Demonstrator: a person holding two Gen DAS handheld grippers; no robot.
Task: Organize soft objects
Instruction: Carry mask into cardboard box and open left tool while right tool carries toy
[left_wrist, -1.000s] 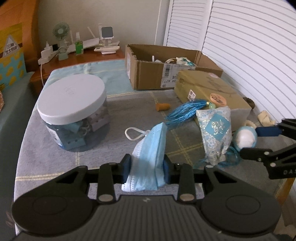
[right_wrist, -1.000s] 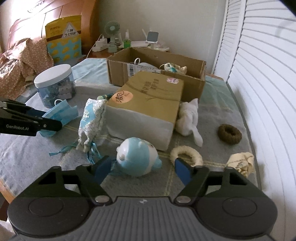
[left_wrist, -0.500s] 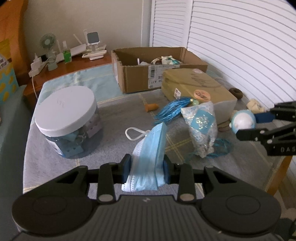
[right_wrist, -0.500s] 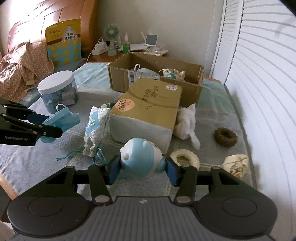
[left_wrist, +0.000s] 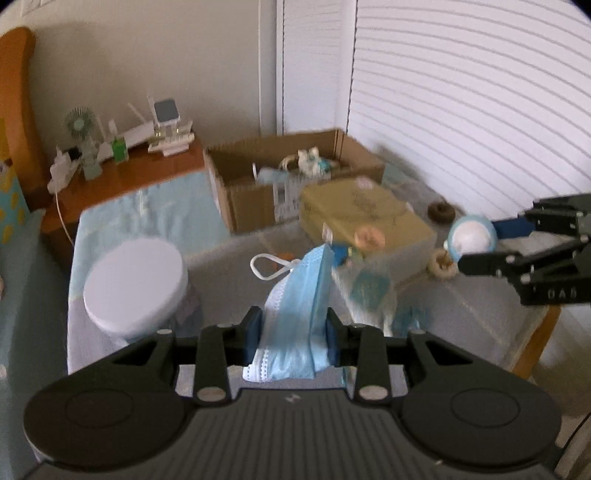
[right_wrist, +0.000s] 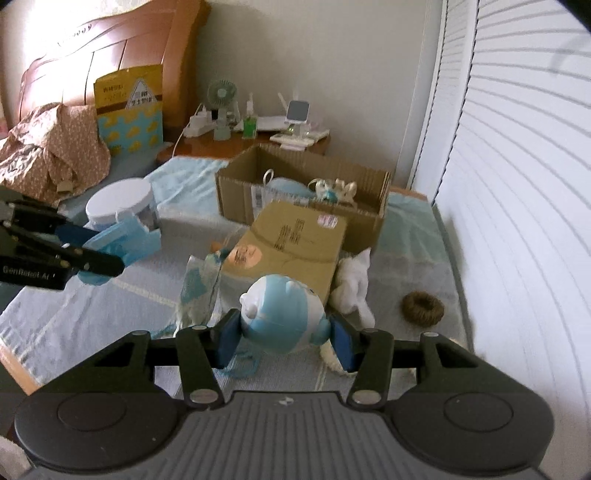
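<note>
The left gripper (left_wrist: 294, 336) clamps a folded blue face mask (left_wrist: 295, 314), limp and light, its ear loop dangling free. The right gripper (right_wrist: 284, 338), jaws just closed, squeezes a round blue-and-white plush toy (right_wrist: 282, 314) at its sides; soft, it should give under pressure. Both hang above the bedspread (right_wrist: 110, 295), near the open cardboard box (right_wrist: 303, 184) already holding soft items.

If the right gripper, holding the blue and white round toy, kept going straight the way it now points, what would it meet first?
Most likely the closed tan cardboard box, which lies directly beyond the round toy clamped in the right gripper. The open cardboard box sits behind it. Depth is hard to judge through the fisheye.
</note>
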